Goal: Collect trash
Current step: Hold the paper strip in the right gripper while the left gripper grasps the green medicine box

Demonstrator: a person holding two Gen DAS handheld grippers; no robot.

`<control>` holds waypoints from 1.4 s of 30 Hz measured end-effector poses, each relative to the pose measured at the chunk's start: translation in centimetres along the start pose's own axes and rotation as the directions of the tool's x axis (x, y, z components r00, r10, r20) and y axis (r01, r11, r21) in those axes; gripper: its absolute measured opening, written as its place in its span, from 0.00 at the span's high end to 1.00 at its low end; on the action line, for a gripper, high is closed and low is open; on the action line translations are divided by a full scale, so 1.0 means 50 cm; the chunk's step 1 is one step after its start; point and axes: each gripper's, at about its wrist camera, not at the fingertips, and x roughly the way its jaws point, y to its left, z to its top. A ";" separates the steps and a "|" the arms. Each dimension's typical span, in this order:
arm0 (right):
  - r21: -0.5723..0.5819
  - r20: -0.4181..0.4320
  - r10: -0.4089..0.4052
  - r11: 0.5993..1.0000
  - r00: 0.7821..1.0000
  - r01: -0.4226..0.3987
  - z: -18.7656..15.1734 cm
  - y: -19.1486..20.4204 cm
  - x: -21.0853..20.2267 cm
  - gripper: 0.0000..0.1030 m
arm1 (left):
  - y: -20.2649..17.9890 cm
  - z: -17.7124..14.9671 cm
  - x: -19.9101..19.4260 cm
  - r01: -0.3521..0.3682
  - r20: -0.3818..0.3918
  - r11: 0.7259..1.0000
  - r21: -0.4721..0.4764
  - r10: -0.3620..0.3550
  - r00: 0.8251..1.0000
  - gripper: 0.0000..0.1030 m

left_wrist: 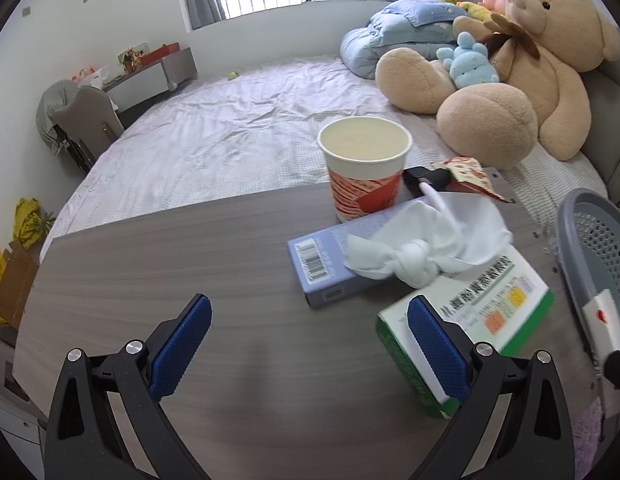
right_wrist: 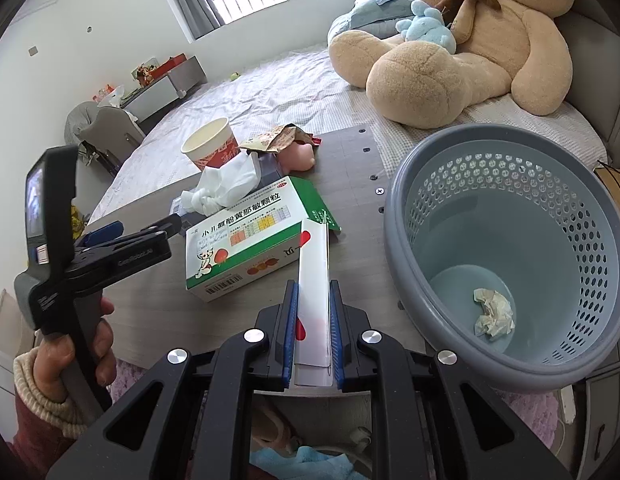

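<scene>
My right gripper is shut on a flat white packet with red marks, held over the table just left of the grey perforated bin. One crumpled paper ball lies in the bin. My left gripper is open and empty above the table, its right finger beside the green-and-white medicine box. On the table lie a knotted white tissue, a blue box, a red-and-white paper cup and a torn wrapper.
The table stands against a bed with a big teddy bear, a blue plush and a pillow. A pink toy lies by the wrapper. A chair and a desk are far left.
</scene>
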 end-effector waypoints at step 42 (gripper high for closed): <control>0.032 0.040 -0.029 0.999 0.999 0.027 0.010 -0.030 -0.025 0.86 | -0.049 -0.074 0.002 0.146 -0.086 0.985 0.088 -0.138 0.987 0.06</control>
